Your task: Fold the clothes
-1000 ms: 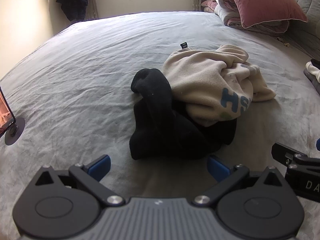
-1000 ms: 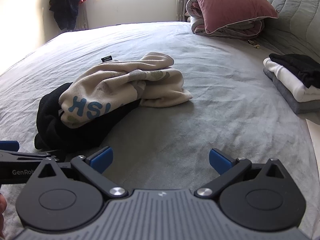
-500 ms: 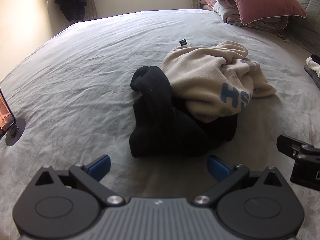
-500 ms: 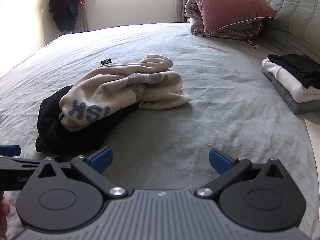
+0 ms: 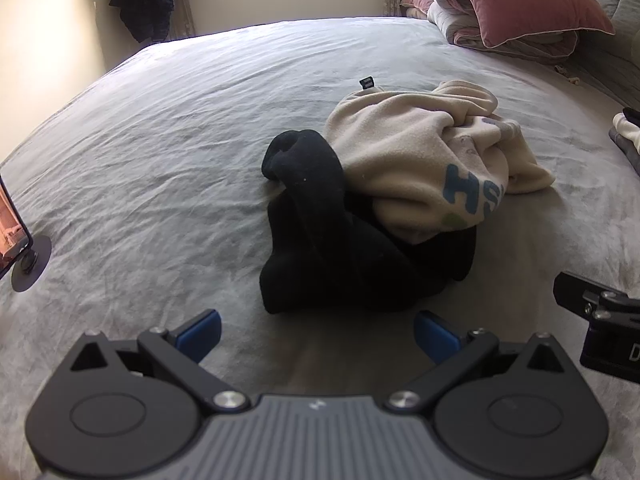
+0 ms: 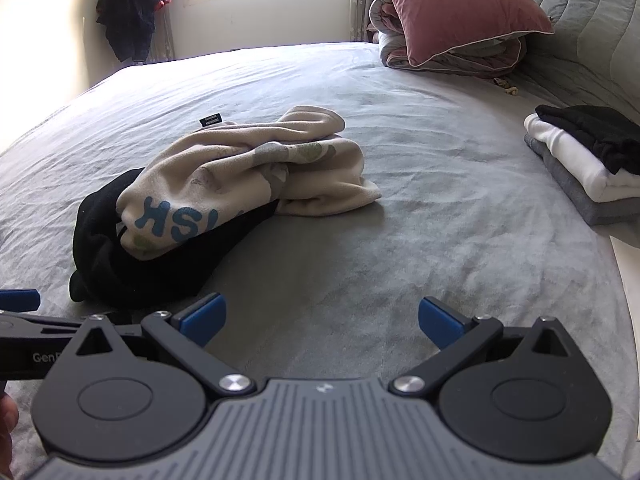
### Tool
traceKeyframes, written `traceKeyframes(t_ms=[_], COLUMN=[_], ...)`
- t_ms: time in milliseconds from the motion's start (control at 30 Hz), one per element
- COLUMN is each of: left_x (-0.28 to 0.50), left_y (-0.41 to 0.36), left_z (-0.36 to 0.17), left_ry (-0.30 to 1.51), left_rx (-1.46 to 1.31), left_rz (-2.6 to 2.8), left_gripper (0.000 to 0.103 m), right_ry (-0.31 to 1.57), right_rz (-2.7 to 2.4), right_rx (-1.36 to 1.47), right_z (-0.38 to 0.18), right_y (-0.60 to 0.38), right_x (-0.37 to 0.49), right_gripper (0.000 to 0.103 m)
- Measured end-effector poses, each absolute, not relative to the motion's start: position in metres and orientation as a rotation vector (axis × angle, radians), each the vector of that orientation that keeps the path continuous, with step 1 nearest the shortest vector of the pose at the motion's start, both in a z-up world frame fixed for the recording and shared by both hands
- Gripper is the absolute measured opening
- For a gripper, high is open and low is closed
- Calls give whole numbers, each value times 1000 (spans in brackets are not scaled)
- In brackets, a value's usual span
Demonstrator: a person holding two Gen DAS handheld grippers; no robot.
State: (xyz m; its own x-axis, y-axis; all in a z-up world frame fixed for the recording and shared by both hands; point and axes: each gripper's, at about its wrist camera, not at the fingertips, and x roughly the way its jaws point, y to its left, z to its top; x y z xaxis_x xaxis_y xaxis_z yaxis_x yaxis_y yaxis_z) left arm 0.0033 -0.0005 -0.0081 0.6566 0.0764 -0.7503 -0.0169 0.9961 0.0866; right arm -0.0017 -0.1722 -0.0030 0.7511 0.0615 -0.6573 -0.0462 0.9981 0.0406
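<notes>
Clothes are lying in a messy heap in the middle of both frames, on a big grey bed (image 5: 160, 152). On top is a cream top (image 5: 416, 160) with blue letters on it and a small black tag (image 5: 367, 82) poking up at its far edge. It is bunched up and not folded. Under it, a black garment (image 5: 328, 248) is sticking out toward the bottom of the frame, all rolled and twisted. The cream top is touching the black one and covering part of it.

The left gripper (image 5: 316, 330) is sitting at the bottom of the left wrist view, its blue fingers (image 5: 199, 327) spread wide apart and holding nothing. The black garment is lying just past the fingertips. The right gripper (image 6: 322, 316) is showing at the bottom of the right wrist view, also spread wide and holding nothing, with bare bed between its fingers. The heap is lying to its upper left.

At the right edge of the right wrist view, a neat stack of folded clothes (image 6: 580, 164) is resting, well apart from the heap. A pink pillow (image 6: 460, 12) is leaning on rolled bedding at the upper right. A dark coat (image 6: 132, 8) is hanging at the upper left. A phone on a round stand (image 5: 24, 248) is standing at the left edge of the left wrist view.
</notes>
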Motion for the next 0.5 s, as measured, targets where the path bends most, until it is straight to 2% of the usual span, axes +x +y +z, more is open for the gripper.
traceKeyframes(t_ms=[500], left_x=[44], left_y=[18], left_z=[32], left_ry=[863], left_rx=[72], left_rz=[50], left_gripper=[103], right_ry=[724], right_rz=[90], right_rx=[86], right_z=[30], right_y=[-185], right_x=[28], right_gripper=[103])
